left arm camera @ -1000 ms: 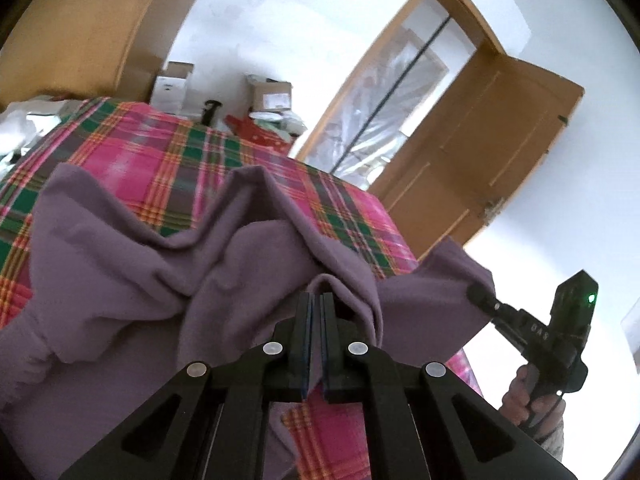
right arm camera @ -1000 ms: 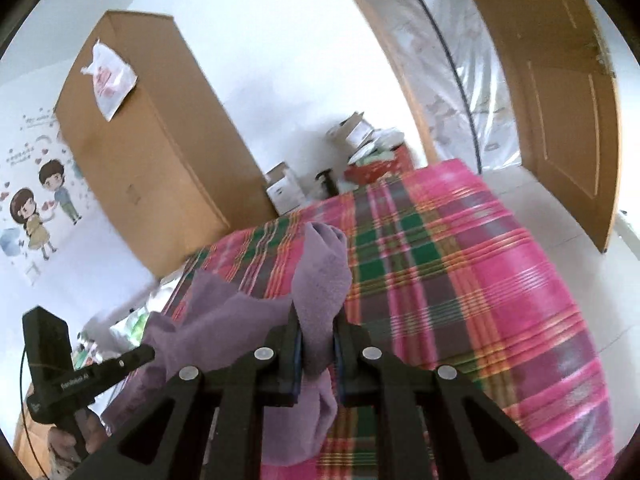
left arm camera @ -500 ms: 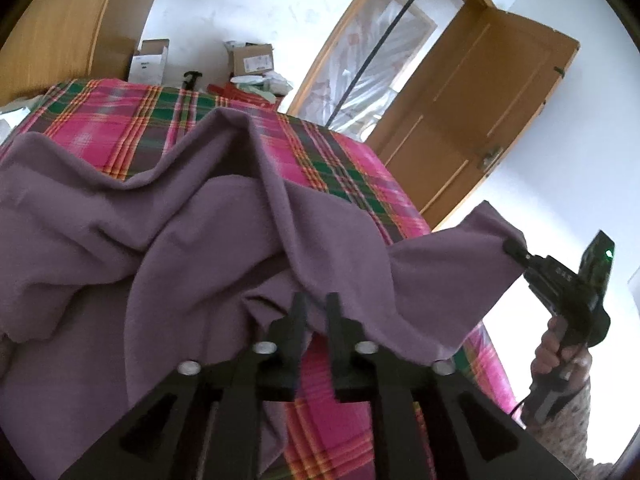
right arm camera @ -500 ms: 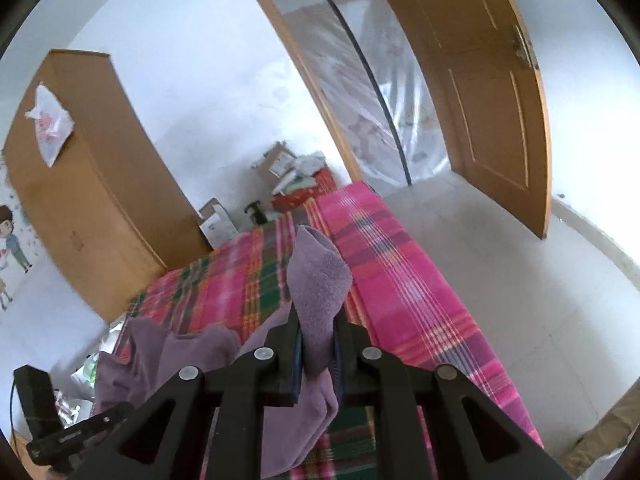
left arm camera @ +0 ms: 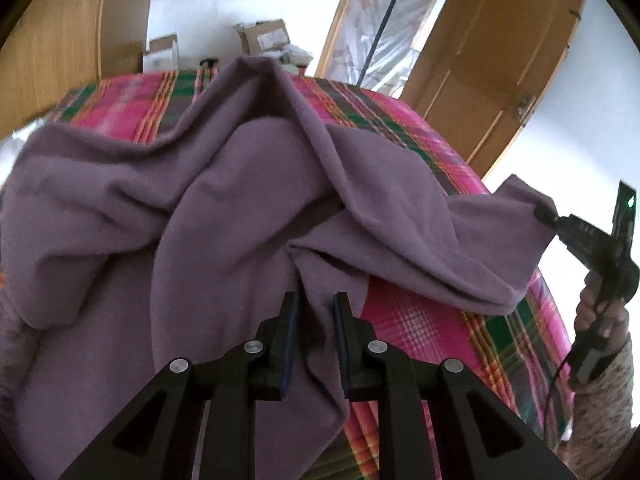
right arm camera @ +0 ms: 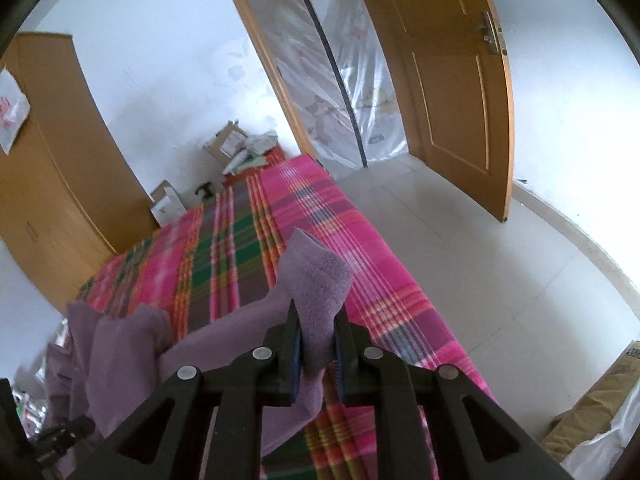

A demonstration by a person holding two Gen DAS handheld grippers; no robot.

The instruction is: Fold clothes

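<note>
Where it gripped before, left gripper [left arm camera: 314, 312] released purple garment [left arm camera: 240, 184].

Garment [left arm camera: 248, 208]: uniform dusty purple, fleecy nap, no print; the same purple shows on the corner between the right gripper [right arm camera: 316, 336] fingers. Bed cover [right arm camera: 224, 264], ahead of and below both sets of fingers: plaid of hot pink and green blocks, crossed by orange-yellow stripes and grey-purple bands. Left gripper [left arm camera: 314, 330]: matte black frame, silver round fasteners, blue lining on the inner faces of the fingers [left arm camera: 289, 344]; the right gripper matches. Wardrobe [right arm camera: 52, 168], far left of the right fingers: honey-brown wood. Door [right arm camera: 452, 80], beyond and right of them: same honey brown. Walls [right arm camera: 168, 60]: white. Floor [right arm camera: 500, 280]: pale tile. Sleeve [left arm camera: 608, 392], far right of the left fingers: speckled beige.
</note>
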